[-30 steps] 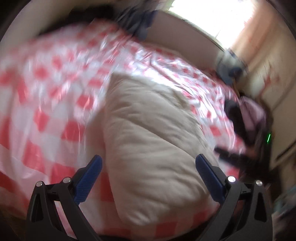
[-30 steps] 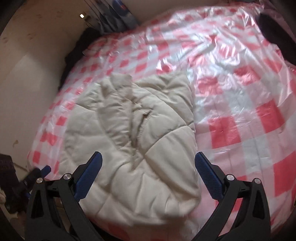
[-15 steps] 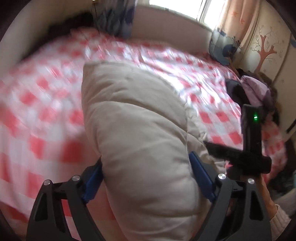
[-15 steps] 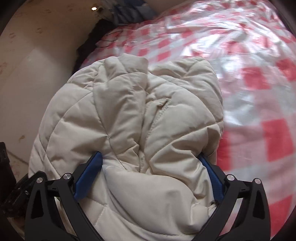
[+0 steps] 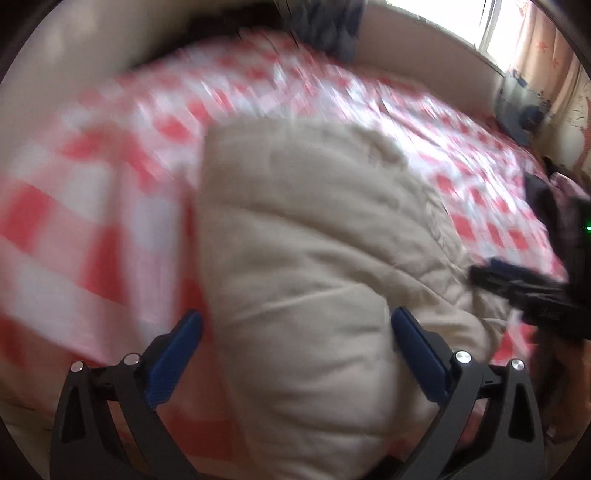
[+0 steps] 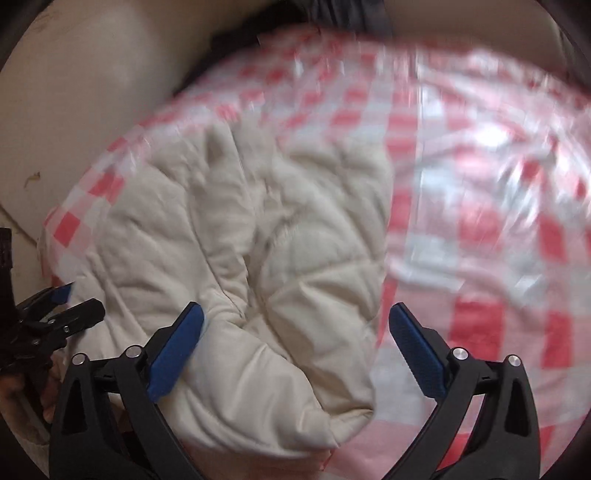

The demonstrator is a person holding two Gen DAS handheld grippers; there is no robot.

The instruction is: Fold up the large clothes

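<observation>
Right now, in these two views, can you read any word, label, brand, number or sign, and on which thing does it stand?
None can be read.
Cream padded jacket: no label or print shows.
Red-and-white checked cover: pattern only, blurred.
Curtain: small star shapes, no letters.
Wall beside it: a faint drawing, too blurred to make out.

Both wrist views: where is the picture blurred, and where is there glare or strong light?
Left wrist view: the checked cover is smeared by motion, worst at the left; the window at top right is washed out white; the cream jacket is soft. Right wrist view: the far and right part of the cover is streaked, with shiny white glare; the jacket is sharper.
</observation>
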